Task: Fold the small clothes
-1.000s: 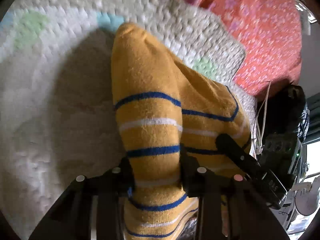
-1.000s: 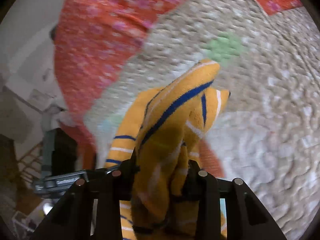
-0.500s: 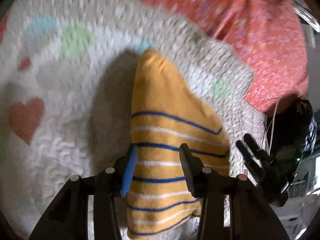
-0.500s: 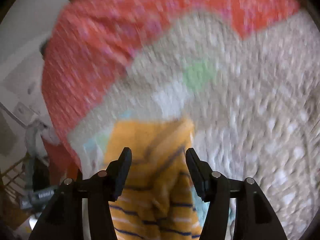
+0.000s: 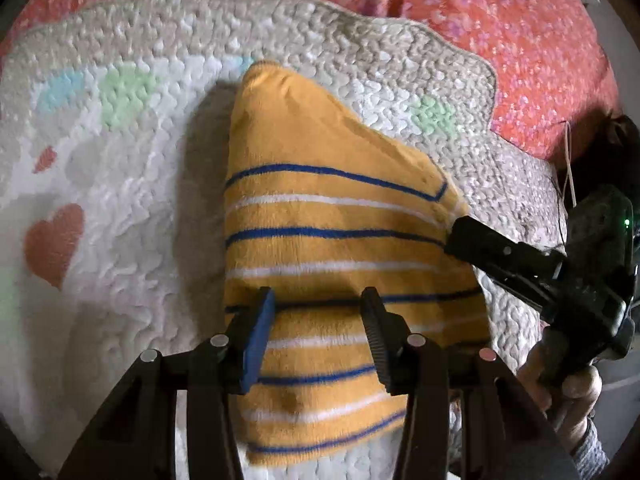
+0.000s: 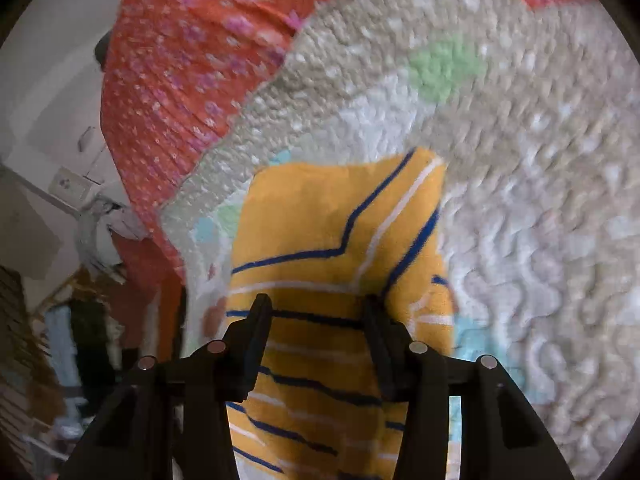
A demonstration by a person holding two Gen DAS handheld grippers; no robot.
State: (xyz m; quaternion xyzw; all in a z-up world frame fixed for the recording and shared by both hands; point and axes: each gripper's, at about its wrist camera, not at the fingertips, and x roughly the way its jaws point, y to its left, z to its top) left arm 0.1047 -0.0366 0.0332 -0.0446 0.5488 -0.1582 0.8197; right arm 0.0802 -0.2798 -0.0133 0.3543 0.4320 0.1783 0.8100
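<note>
On a cream quilted mat [image 5: 140,208] over red floral bedding [image 5: 520,40], the folded yellow striped fleece garment [image 5: 328,240] lies near the mat's far edge, left gripper [image 5: 318,332] and right gripper [image 6: 316,332] both spread, holding nothing, likely having released it.

**Setting: a home bedroom**

- Cream quilted bedspread with pastel green and blue patches and red hearts [image 5: 132,208], scalloped edge, spread as the near work surface.
- Orange-red floral-print sheet [image 5: 500,32] beneath it, showing along the far and right sides.
- White painted wall with a switch plate [image 6: 70,188] at far left in the right wrist view.
- Dim household clutter [image 6: 86,336] on the floor at lower left, too blurred to identify.
</note>
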